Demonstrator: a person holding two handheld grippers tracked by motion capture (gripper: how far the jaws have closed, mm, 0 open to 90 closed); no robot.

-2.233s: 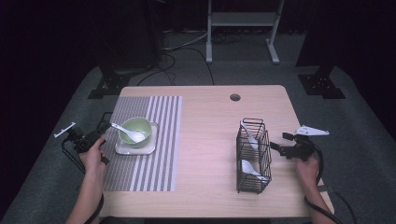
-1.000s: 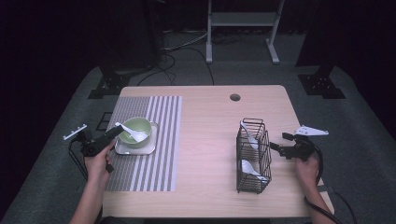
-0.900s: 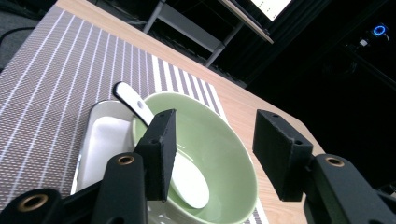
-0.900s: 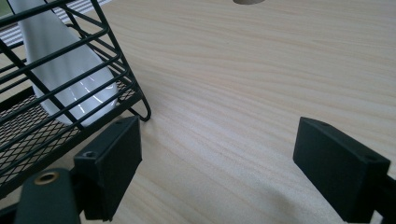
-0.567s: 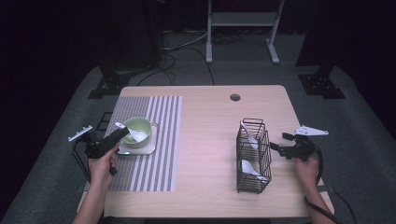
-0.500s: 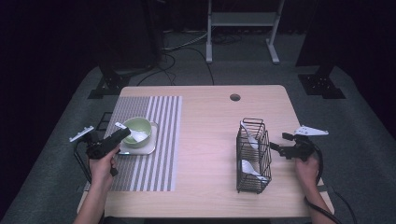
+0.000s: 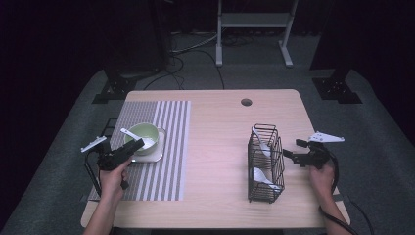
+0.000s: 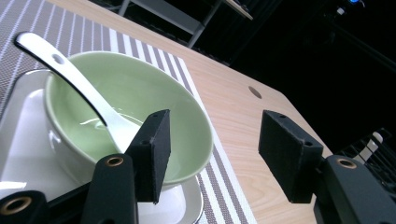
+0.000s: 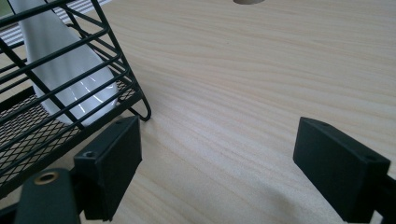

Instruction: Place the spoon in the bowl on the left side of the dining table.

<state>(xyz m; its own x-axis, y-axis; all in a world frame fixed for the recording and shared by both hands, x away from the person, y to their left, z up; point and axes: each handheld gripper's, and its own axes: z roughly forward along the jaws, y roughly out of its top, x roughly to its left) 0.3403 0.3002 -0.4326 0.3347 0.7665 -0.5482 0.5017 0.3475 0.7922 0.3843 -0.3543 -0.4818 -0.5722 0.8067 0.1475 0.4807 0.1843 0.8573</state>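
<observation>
A pale green bowl [image 7: 143, 137] [image 8: 126, 107] stands on a white square plate [image 7: 149, 157] [image 8: 28, 154], with a white spoon [image 7: 131, 134] [image 8: 70, 79] leaning in it. My left gripper [image 7: 133, 145] [image 8: 219, 156] is at the bowl's near side. Its jaws have just been opening; the bowl's rim lies between them, and the pads do not press on it. My right gripper [image 7: 288, 155] [image 9: 217, 168] rests open and empty just to the right of a black wire basket [image 7: 266, 196] [image 9: 135, 88], which holds white spoons [image 7: 262, 144] [image 9: 60, 70].
The plate sits on a grey striped placemat [image 7: 166, 166] [image 8: 224, 196] covering the table's left part. A round cable hole [image 7: 246, 102] lies near the far edge. Bare wood [image 7: 215, 147] stretches between placemat and basket.
My left gripper has moved right from beside the plate up to the bowl, and its jaws stand wider. The right gripper and the basket have stayed put.
</observation>
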